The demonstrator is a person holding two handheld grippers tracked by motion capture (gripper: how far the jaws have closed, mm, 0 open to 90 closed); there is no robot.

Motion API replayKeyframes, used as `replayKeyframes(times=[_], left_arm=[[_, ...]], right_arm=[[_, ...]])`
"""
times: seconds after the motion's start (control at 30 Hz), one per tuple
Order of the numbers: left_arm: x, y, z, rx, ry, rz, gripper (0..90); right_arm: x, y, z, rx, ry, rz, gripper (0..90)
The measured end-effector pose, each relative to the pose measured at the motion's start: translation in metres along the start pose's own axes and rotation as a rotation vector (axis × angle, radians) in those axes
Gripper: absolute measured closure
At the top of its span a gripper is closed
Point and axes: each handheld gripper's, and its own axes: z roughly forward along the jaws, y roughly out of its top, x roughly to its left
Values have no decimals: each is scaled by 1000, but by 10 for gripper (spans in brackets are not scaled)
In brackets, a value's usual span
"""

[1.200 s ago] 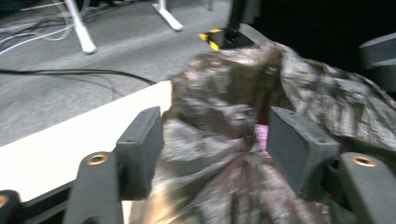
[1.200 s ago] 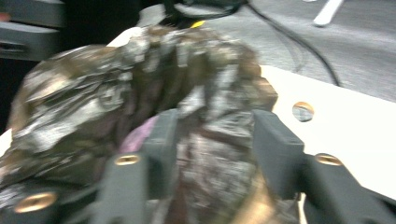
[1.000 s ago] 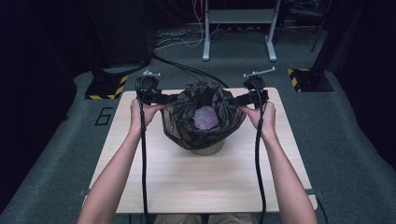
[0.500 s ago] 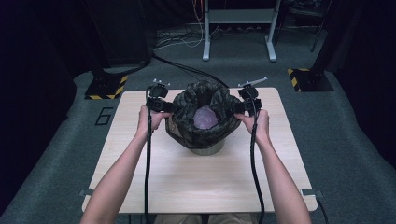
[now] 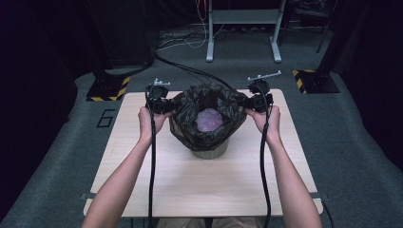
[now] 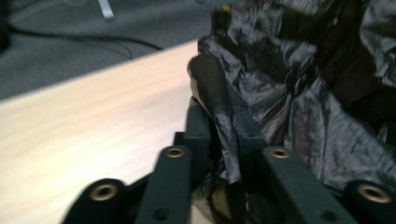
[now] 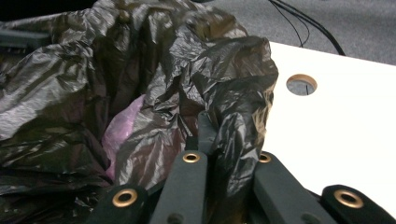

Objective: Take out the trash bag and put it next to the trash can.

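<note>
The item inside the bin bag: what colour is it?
Pale pink-purple item, lying inside the black bag; it shows best in the high view.

Bin [image 5: 209,153] mostly hidden under black bag [image 5: 190,128]. Pink thing [image 5: 209,119] inside bag, identity unclear. Left gripper view motion-blurred. Fingers [image 7: 204,128] of right gripper partly wrapped in bag film. Elbows cut off at high view's bottom.
</note>
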Motion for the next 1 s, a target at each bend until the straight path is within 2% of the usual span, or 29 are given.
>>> replayKeyframes(times=[0.13,0.23,0.53,0.63,0.77,0.8,0.87,0.9,1.0], left_arm=[[3,9,-4,-23,-49,-33,883],[3,17,-6,-36,-103,-46,889],[-17,36,-11,-71,-178,-10,893],[-24,42,-11,-84,-220,-3,893],[-35,45,-5,-71,-301,9,890],[-38,45,-2,-67,-342,12,885],[-44,45,3,-44,-387,14,830],[-46,44,6,-38,-426,11,809],[-56,42,12,-22,-474,29,703]], right_arm=[[5,7,-3,-3,10,-19,900],[11,14,-5,-10,14,-35,900],[37,32,-4,-25,44,-85,900],[45,37,-4,-30,54,-101,900],[55,43,-1,-33,74,-113,900],[57,44,1,-34,78,-114,900],[58,45,4,-34,82,-115,900],[59,46,6,-31,86,-116,900],[61,47,9,-32,85,-113,900]])
